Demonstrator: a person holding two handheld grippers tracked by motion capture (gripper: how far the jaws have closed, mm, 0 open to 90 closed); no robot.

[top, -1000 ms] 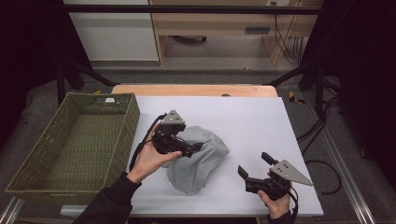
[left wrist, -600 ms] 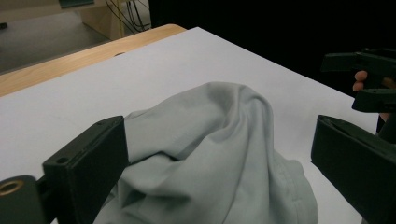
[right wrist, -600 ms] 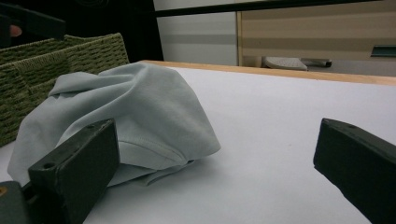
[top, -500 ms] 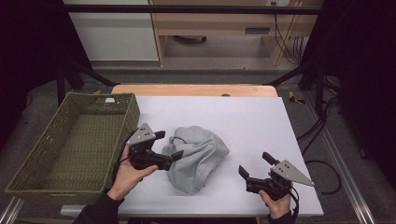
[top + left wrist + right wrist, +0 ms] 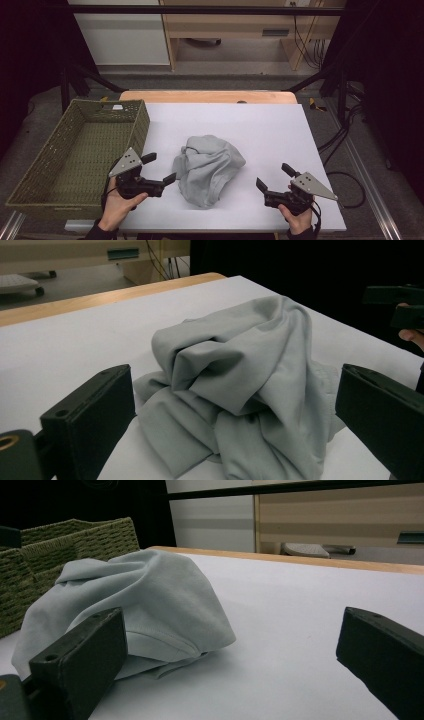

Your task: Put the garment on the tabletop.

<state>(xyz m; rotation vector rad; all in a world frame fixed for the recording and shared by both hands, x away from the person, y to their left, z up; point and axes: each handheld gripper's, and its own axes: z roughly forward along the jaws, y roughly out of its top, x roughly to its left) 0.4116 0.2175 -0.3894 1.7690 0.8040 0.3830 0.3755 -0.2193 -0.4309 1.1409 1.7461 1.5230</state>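
A crumpled grey cloth lies in a heap in the middle of the white table. My left gripper hovers just left of the heap and points at it. Its jaws have just been opening and stand open, with the cloth ahead of them and nothing pressed between the pads. To the right of the cloth, near the front edge, my right gripper is open and apart from the fabric. In the right gripper view the cloth lies ahead on the left, beyond the open right gripper.
A green woven basket stands at the table's left edge, close to my left hand, and shows behind the cloth as the basket. Bare white tabletop stretches behind and right of the cloth. A wooden strip runs along the far edge.
My left gripper has drawn back from over the cloth, leftward and toward the front edge, and sunk a little. The cloth has settled into a heap. The right gripper has stayed put.
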